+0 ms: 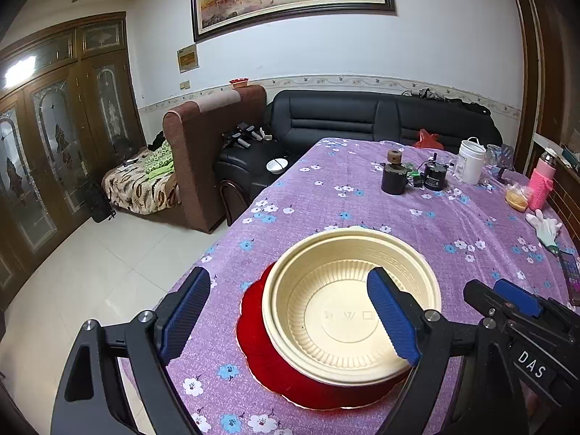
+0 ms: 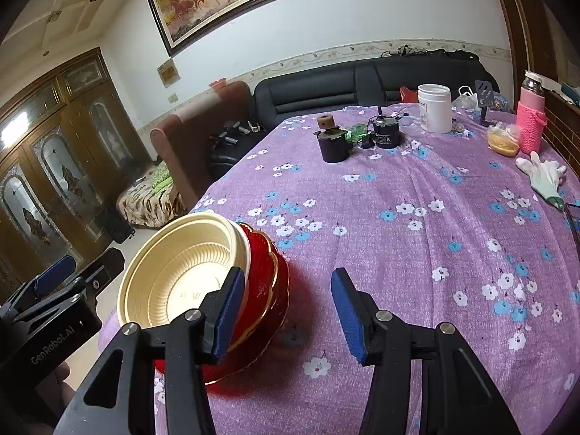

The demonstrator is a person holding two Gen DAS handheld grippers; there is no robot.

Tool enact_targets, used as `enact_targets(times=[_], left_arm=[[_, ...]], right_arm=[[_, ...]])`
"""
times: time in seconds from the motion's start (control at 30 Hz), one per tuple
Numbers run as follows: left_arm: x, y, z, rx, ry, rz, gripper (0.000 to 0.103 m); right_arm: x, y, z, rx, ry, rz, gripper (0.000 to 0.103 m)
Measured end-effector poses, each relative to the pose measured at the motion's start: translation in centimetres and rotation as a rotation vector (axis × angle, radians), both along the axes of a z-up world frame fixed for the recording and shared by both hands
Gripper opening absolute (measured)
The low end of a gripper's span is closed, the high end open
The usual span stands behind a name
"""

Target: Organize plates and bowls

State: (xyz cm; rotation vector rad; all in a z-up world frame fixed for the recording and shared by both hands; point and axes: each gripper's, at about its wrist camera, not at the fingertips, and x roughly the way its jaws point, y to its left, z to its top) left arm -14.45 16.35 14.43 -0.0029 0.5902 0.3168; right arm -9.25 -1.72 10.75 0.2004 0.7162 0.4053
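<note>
Sofa's white bowl (image 1: 277, 165): left view only

Left hand-held gripper (image 1: 290, 319) spread wide, blue pads apart. Right pad (image 1: 391, 320) sits in front of the cream bowl (image 1: 348, 308), over its interior; left pad (image 1: 185, 317) is off to the bowl's left over the cloth. Bowl rests on a red plate (image 1: 290, 380), scalloped edge showing at left and front. Both near the counter (image 1: 398, 210) front-left edge, purple floral cloth. Right hand-held gripper (image 1: 507, 301) at lower right, beside the bowl. Far end: dark cylinder (image 1: 395, 177), white jar (image 1: 470, 162), pink bottle (image 1: 542, 183), white glove (image 1: 545, 225).
</note>
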Motion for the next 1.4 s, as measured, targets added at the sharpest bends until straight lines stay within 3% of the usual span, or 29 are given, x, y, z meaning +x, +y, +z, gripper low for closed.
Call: enact_targets(times=[1.4], left_arm=[[-7.2, -3.2, -0.6, 0.046, -0.025, -0.054, 0.092]], right_arm=[[-8.3, 0.3, -0.2, -0.097, -0.097, -0.031, 0.061]])
